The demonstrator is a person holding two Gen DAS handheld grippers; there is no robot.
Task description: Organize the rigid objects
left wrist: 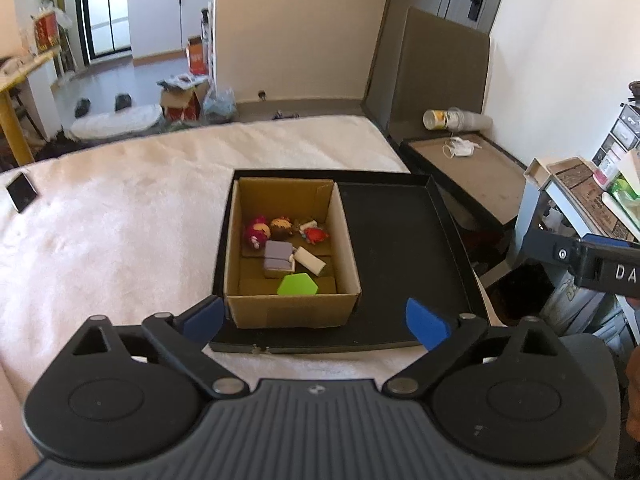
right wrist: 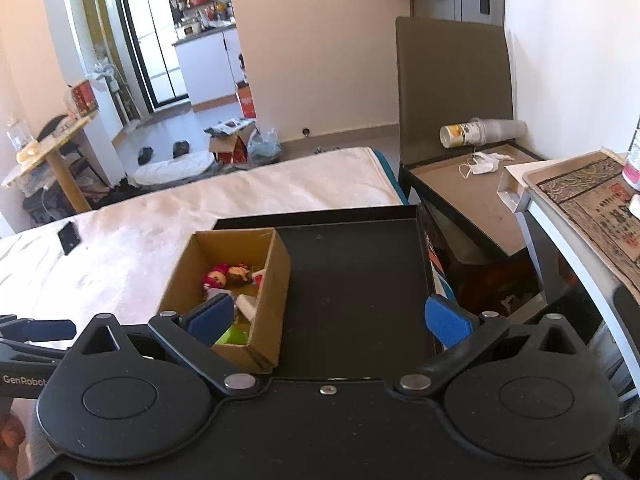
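Observation:
A small cardboard box (left wrist: 244,240) stands in the left part of a black tray (left wrist: 400,240) on a bed. It holds small toys: a pink doll (left wrist: 257,233), a brown doll (left wrist: 281,227), a red figure (left wrist: 316,235), a lilac block (left wrist: 278,260), a white block (left wrist: 310,261) and a green hexagon (left wrist: 298,285). My left gripper (left wrist: 316,322) is open and empty, just short of the box's near wall. My right gripper (right wrist: 328,320) is open and empty above the tray (right wrist: 352,280), right of the box (right wrist: 272,280).
The bed (left wrist: 120,208) has a white cover with a small black square (left wrist: 22,196) at its left. To the right stand a low black table (left wrist: 468,172) with a mask and a tipped can (left wrist: 438,119), and a white shelf (right wrist: 576,208).

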